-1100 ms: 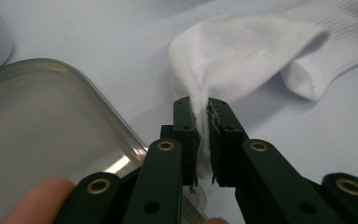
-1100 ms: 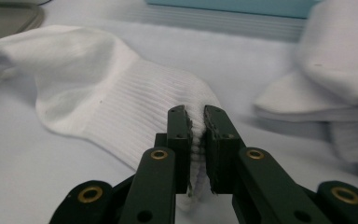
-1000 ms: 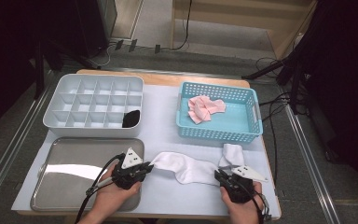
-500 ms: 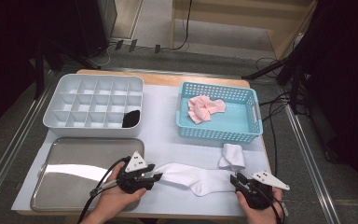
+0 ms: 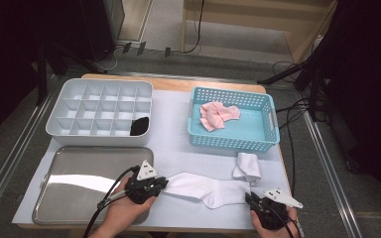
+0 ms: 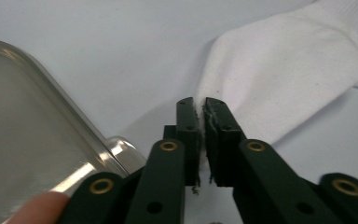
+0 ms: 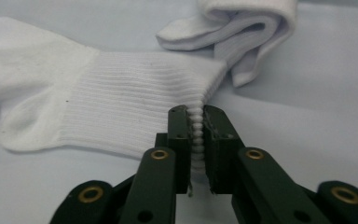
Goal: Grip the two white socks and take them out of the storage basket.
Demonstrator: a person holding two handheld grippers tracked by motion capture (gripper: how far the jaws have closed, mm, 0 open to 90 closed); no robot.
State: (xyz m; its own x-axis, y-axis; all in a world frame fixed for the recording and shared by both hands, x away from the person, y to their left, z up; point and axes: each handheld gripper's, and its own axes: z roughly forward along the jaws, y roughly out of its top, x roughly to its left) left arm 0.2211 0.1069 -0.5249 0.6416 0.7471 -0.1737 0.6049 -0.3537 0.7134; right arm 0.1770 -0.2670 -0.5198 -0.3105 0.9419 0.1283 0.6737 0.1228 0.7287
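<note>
White sock (image 5: pixel 203 189) now stretched flatter between both clamped grippers.

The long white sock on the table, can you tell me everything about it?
The white sock lies flat and stretched out on the pale table cover, in front of the blue basket. It looks like soft knit cloth, with a ribbed cuff. The left tongs pinch its toe end and the right tongs pinch its cuff. A second, folded white sock lies close by its cuff.
</note>
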